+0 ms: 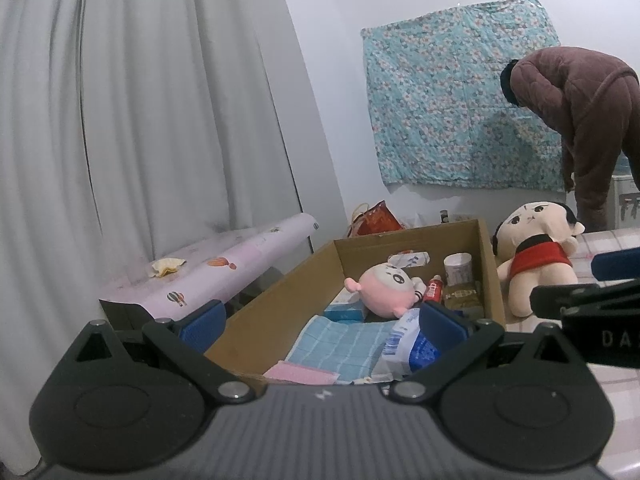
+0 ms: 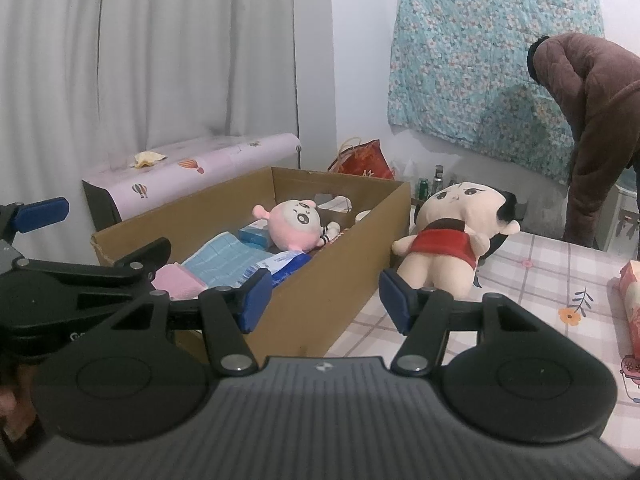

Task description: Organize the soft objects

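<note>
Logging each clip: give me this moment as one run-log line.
left gripper: open, empty | right gripper: open, empty | pink plush: in box | red doll: outside, against box

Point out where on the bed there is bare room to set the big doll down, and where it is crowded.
Free: the checked bedsheet between the big doll and the tissue pack, and the strip ahead of the right gripper. Crowded: the cardboard box, filled by the pink plush, blue cloth and packets.

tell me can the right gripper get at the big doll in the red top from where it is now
Probably yes: the right gripper is open, and the big doll lies on the checked bedcover outside the cardboard box, with nothing between them.
</note>
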`<state>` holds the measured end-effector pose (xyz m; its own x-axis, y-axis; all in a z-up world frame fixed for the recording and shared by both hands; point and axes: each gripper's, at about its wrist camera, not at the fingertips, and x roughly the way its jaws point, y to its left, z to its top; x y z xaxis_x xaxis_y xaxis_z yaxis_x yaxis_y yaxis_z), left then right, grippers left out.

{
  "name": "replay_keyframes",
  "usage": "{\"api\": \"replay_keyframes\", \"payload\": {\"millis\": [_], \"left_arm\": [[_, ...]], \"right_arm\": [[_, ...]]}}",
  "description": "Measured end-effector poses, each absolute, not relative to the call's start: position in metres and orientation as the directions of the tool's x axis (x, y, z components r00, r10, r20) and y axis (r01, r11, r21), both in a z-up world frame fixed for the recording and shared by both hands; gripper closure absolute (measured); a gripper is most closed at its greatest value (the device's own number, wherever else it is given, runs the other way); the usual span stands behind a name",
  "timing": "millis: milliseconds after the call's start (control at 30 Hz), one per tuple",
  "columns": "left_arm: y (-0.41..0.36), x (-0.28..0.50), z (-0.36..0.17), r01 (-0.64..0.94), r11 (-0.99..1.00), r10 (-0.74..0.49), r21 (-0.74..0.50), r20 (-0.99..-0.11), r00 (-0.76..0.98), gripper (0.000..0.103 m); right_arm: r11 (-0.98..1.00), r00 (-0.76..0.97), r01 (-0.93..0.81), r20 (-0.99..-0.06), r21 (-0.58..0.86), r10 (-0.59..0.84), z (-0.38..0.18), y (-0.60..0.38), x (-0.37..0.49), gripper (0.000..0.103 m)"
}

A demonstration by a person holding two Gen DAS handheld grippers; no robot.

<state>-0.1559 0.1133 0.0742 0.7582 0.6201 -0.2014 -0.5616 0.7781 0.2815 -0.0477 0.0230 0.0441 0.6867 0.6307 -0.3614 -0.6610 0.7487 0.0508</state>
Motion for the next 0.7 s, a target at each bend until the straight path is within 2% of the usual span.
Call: {"api": "replay_keyframes", "payload": {"millis": [700], "left_arm": [[0.103,-0.151,0.072,-0.556,0.78,0.617,0.287,-0.2,0.761,0.0]], "right_arm": [[0.763,0.704,-0.645,-0.353,0.044,0.616,0.042,0.016,-0.041,0.042]]}}
